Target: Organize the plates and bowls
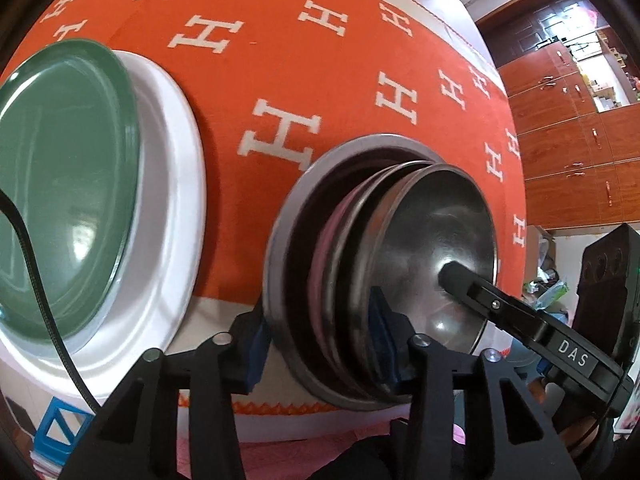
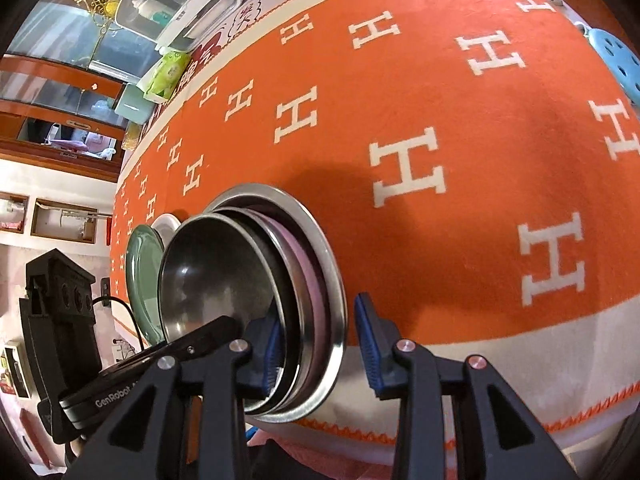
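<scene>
Several nested steel bowls [image 1: 436, 240], one with a pink liner, sit near the front edge of the orange cloth [image 1: 320, 60]. My left gripper [image 1: 320, 332] straddles the stack's near rim, one blue pad on the outer bowl's wall, the other inside, both pressing. My right gripper [image 2: 320, 348] straddles the same stack [image 2: 224, 272] from the other side. Its inner pad is in the top bowl; its outer pad stands clear of the big rim. A green plate [image 1: 60, 184] rests on a white plate [image 1: 176, 200] to the left.
The cloth's white border and table edge [image 2: 480, 392] run just under the bowls. At the far side stand a clear plastic container [image 2: 180, 0] and a green tissue pack [image 2: 168, 72]. A light blue stool [image 2: 616, 60] and wooden cabinets [image 1: 580, 140] lie beyond the table.
</scene>
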### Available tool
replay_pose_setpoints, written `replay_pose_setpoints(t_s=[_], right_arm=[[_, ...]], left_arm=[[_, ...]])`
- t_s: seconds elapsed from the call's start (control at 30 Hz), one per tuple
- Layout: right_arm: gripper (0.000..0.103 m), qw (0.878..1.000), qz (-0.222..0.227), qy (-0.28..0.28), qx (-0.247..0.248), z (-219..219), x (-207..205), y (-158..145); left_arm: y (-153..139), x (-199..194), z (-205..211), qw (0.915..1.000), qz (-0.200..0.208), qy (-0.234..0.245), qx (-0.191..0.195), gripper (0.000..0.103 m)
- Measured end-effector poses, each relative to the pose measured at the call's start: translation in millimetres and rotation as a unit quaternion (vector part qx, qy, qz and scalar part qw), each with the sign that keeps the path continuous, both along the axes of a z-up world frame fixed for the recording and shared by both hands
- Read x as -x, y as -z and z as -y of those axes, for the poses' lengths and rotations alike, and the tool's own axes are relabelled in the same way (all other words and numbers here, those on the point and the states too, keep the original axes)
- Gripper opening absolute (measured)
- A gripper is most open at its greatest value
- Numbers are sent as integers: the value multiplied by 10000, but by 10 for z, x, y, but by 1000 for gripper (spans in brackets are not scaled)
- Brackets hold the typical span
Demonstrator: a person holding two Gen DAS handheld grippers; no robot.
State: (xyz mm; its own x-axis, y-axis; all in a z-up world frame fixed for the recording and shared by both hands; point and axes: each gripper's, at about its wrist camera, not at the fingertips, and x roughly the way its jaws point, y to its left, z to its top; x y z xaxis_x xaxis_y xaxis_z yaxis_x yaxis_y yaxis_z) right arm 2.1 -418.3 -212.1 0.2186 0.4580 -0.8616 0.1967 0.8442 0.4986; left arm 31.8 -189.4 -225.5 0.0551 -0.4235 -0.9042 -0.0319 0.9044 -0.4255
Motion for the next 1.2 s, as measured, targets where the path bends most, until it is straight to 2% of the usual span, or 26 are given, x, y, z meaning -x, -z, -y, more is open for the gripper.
replay_pose_setpoints(t_s=[0.2,0.47,0.77,0.97,1.2], right_arm=[[27,9998,138,-137,-65,-16,-69,-2],[27,9997,108,-212,-27,-23,-112,-12],[28,9989,456,-70,27,-85,-114,-286],[28,9967,801,-119,-53,-377,-118,-516],[28,9959,884,-160,-119,-768,-115,-650]], left_arm=[[7,-23,-23,9999,104,-99,73,42],[-13,-30,-53,9999,95,-32,76,41],[-317,-70,-58,9986,470,238,31,42],[-563,-80,-342,9967,787,176,20,42],[-753,-74,-759,9953,952,177,-59,42]])
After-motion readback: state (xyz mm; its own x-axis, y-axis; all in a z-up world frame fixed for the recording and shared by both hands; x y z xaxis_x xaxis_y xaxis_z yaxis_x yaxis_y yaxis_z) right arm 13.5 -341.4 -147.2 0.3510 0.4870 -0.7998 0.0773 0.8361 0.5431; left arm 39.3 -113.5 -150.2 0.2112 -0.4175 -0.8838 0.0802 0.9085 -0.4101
